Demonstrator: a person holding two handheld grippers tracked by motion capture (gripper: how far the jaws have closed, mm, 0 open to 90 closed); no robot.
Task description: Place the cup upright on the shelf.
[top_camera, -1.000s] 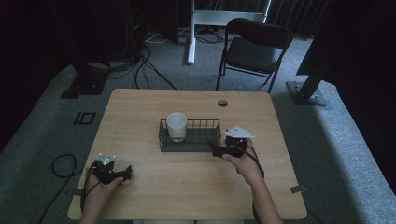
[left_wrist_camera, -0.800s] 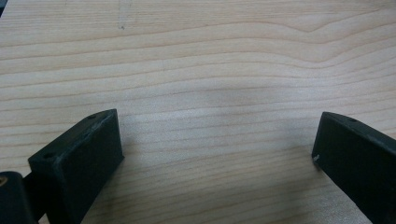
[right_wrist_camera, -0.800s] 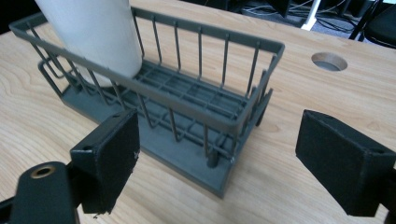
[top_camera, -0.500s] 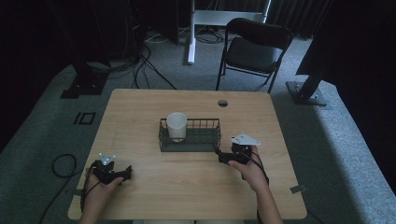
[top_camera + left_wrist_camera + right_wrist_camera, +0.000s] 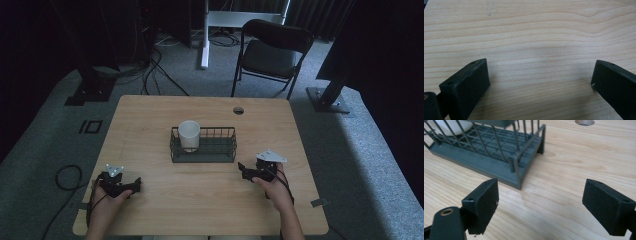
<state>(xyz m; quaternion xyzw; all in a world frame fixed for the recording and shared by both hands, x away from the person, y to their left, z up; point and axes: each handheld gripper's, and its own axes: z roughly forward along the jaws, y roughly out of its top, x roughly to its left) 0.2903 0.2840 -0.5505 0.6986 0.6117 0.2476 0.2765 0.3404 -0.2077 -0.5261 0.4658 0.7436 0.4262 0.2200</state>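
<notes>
Both grippers black. Left gripper: grey three-cornered plate on top, dark cable trailing off the table edge. Right gripper: same plate, thin cable along the hand. Jaws blocky, matte, small screw holes; brass-coloured ring at one base. Forearms bare, no sleeves.

A lab or studio set up for recording: dark curtains at the top of the frame, grey carpet, loose cables, metal stand bases, a folding chair and one wooden table.
</notes>
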